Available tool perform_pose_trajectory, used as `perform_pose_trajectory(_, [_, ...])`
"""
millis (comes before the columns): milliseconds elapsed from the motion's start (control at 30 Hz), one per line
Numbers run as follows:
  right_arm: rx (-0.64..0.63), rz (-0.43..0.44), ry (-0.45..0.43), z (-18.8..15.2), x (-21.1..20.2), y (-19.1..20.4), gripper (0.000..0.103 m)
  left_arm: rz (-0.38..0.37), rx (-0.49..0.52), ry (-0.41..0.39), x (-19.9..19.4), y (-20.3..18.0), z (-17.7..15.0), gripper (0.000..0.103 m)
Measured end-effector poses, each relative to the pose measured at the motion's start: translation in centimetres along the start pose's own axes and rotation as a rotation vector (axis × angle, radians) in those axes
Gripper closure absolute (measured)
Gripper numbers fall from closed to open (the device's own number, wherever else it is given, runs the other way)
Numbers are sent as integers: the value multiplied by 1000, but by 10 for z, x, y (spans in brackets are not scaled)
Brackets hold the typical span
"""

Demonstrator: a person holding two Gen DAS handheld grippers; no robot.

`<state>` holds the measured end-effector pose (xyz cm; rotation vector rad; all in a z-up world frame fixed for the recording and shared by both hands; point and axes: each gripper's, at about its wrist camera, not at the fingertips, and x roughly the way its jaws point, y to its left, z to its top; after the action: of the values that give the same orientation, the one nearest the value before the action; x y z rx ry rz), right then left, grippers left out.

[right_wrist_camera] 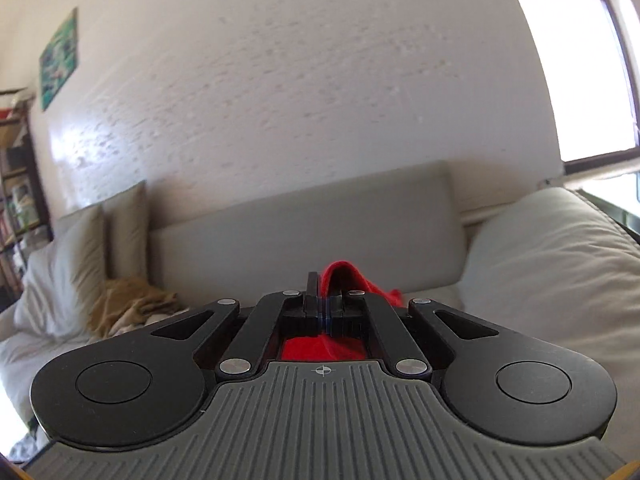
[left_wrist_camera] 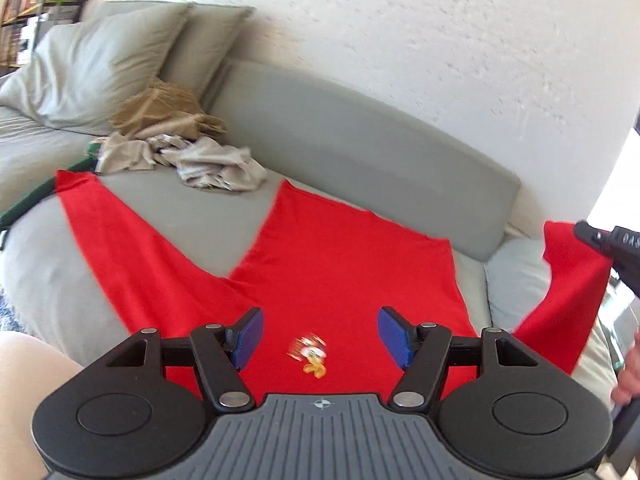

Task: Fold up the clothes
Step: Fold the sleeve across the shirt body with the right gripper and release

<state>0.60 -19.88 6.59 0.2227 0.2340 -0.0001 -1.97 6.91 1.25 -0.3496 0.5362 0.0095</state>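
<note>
Red garment (left_wrist_camera: 340, 264) is lying spread across the grey sofa (left_wrist_camera: 360, 128), front up, with a small cartoon print (left_wrist_camera: 309, 356) showing just ahead of my left tool (left_wrist_camera: 320, 338). I am holding that left tool with its blue pads (left_wrist_camera: 394, 336) standing wide apart, gripping nothing, hovering over the near part of the cloth. My right tool (right_wrist_camera: 323, 312) is pinching a fold of the red fabric, jaws pressed together on it, and I am lifting that part off the sofa at the far right, so that side is hanging up in the air while the rest is resting flat. One long red part (left_wrist_camera: 120, 240) is running away to the upper left and the broad middle panel is reaching toward the backrest; a grey wedge of seat is showing between them. So the cloth is lying straight ahead of and under the left tool, and the left one is nearer the flat portion. I am judging that any fold turns on carrying the raised right side across toward the left, over the print. Beyond the far end, a crumpled pile of pale clothes (left_wrist_camera: 208, 160) and a tan cloth (left_wrist_camera: 168, 108) are sitting close by, with pillows (left_wrist_camera: 104, 64) behind. Whether this is an early or later fold, I cannot tell.
</note>
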Motion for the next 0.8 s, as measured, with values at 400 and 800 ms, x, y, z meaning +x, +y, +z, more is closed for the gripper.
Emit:
perform_pose_trajectory(400, [-210, 233, 618, -139, 81, 119, 35, 9, -133, 5, -11, 54, -3, 40])
perform_pose_trajectory(800, [256, 383, 587, -106, 17, -26, 20, -67, 63, 190, 31, 22, -37, 39])
